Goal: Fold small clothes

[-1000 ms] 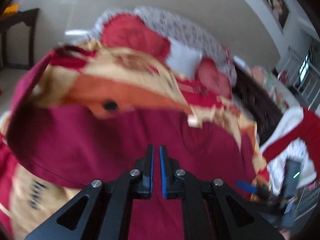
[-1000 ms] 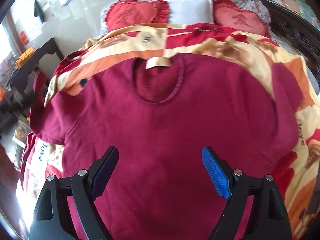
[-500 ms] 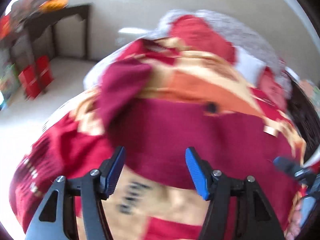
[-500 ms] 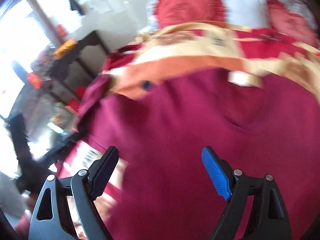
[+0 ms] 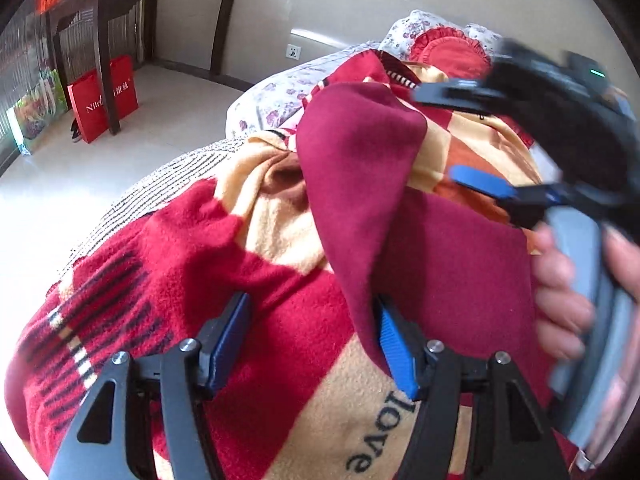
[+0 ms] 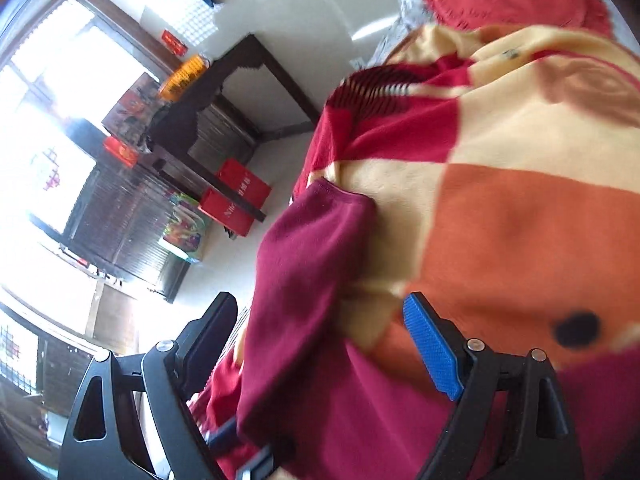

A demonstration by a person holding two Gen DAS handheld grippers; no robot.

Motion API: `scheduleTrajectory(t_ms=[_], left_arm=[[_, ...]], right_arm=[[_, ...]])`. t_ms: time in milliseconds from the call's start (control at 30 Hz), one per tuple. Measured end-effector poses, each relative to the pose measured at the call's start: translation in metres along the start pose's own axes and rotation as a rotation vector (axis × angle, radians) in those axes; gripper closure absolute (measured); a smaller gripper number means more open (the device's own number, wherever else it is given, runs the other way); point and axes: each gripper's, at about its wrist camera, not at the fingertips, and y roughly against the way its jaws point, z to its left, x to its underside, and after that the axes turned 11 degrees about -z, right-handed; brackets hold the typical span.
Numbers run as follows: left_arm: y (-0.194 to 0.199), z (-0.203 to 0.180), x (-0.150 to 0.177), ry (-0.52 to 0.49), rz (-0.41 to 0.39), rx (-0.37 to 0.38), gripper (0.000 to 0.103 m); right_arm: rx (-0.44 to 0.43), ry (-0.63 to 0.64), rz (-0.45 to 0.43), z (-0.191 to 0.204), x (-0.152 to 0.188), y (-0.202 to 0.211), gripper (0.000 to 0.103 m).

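Note:
A dark red T-shirt lies flat on a red, cream and orange blanket on a bed. Its left sleeve reaches toward the bed's left edge; the sleeve also shows in the right wrist view. My left gripper is open, low over the blanket at the shirt's left side edge, its right pad at the hem. My right gripper is open over the sleeve; in the left wrist view it hovers above the sleeve and shoulder, held by a hand.
The bed's left edge drops to a pale floor. A dark wooden table with red gift bags stands by the wall. Red heart cushions lie at the bed's head. Bright windows are at left.
Both grippers swung left toward the shirt's left sleeve. My left gripper went from shut to open and came down at the shirt's side edge. My right gripper stayed open.

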Motion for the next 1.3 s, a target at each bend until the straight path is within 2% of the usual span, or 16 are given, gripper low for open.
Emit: scheduleTrajectory(t_ms=[33,67,133,200,267,333,500,600,733,900,1033,1200,1233,1300], left_arm=[[0.0,0.0,0.001,-0.002,-0.003,0.003,0.036],[-0.001,-0.001,0.0,-0.002,-0.006,0.003,0.036],[-0.001,-0.002,0.001,-0.012,-0.013,0.0,0.035],[-0.001,-0.005,0.001,-0.029,-0.018,-0.007,0.035],[0.0,-0.007,0.0,-0.034,-0.018,-0.007,0.035],[0.005,-0.008,-0.001,-0.036,-0.019,0.0,0.035],[0.034,-0.02,0.001,-0.036,-0.052,0.086,0.035],[0.048,-0.041,0.012,-0.095,-0.054,0.109,0.035],[0.06,-0.074,0.034,-0.166,-0.036,0.136,0.035],[0.06,-0.111,0.062,-0.257,-0.001,0.145,0.035],[0.051,-0.129,0.08,-0.314,0.029,0.122,0.035],[0.05,-0.137,0.083,-0.318,0.029,0.104,0.035],[0.053,-0.138,0.081,-0.314,0.022,0.108,0.035],[0.057,-0.14,0.077,-0.317,0.004,0.108,0.034]], right_arm=[[0.013,-0.009,0.013,-0.001,-0.003,-0.017,0.035],[0.011,-0.022,0.018,-0.001,-0.004,-0.024,0.04],[-0.018,-0.067,0.034,-0.006,-0.004,-0.041,0.057],[-0.028,-0.09,0.037,-0.009,-0.004,-0.05,0.103],[-0.006,-0.088,-0.003,-0.009,-0.005,-0.041,0.103],[-0.027,-0.056,-0.068,-0.004,-0.007,-0.013,0.103],[0.0,0.022,-0.233,-0.011,-0.007,0.105,0.103],[0.064,0.02,-0.307,-0.038,-0.002,0.179,0.103],[0.222,-0.006,-0.373,-0.083,0.016,0.26,0.103],[0.346,-0.068,-0.412,-0.139,0.044,0.335,0.103],[0.425,-0.091,-0.414,-0.169,0.083,0.374,0.103],[0.501,-0.156,-0.372,-0.211,0.124,0.386,0.103],[0.547,-0.188,-0.344,-0.224,0.135,0.385,0.103],[0.563,-0.269,-0.29,-0.244,0.148,0.387,0.103]])
